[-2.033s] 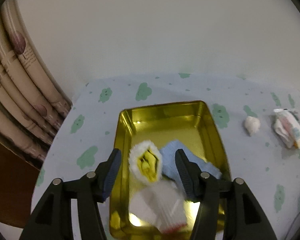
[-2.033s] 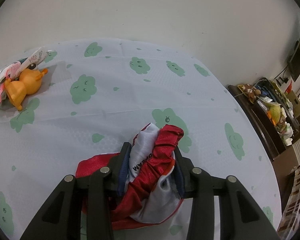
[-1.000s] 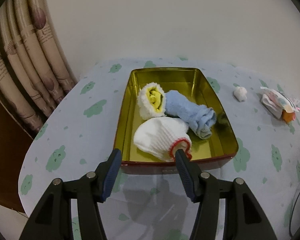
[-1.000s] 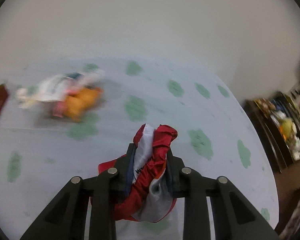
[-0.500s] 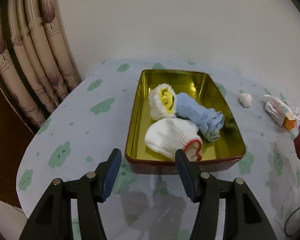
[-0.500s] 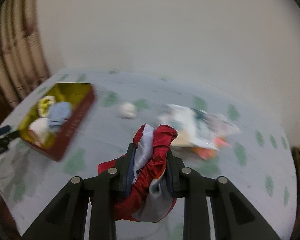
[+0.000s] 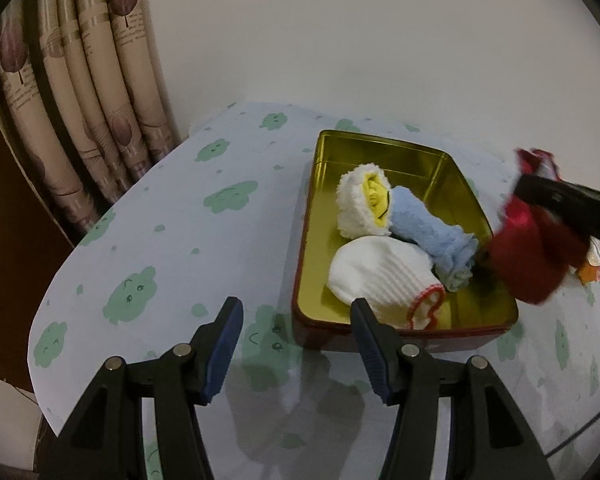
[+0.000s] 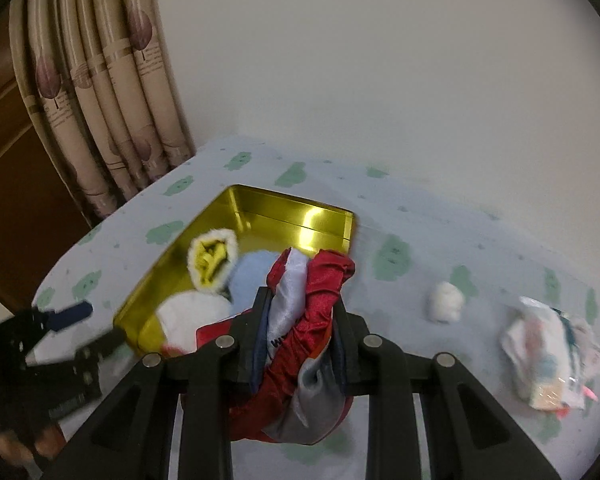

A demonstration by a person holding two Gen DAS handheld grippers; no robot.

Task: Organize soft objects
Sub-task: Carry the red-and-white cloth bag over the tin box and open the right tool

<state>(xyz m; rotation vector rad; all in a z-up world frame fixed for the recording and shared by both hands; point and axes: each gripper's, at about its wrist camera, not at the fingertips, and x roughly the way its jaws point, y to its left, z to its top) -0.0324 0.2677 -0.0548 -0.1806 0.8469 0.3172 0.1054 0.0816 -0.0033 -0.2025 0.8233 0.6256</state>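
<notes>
My right gripper is shut on a bunched red and white satin cloth, held above the right edge of a gold tin. The same red cloth hangs over the tin's right rim in the left wrist view. Inside the tin lie a white and yellow fluffy roll, a blue towel roll and a white knitted piece with red trim. My left gripper stands open and empty just before the tin's near wall.
The round table wears a pale cloth with green cloud prints. A small white ball and a crumpled plastic-wrapped bundle lie right of the tin. Curtains hang behind the table's left edge.
My right gripper swung left with the red cloth, from beside the bundle to the tin's right edge. The left gripper drifted a little left, and the tin now sits right of centre.
</notes>
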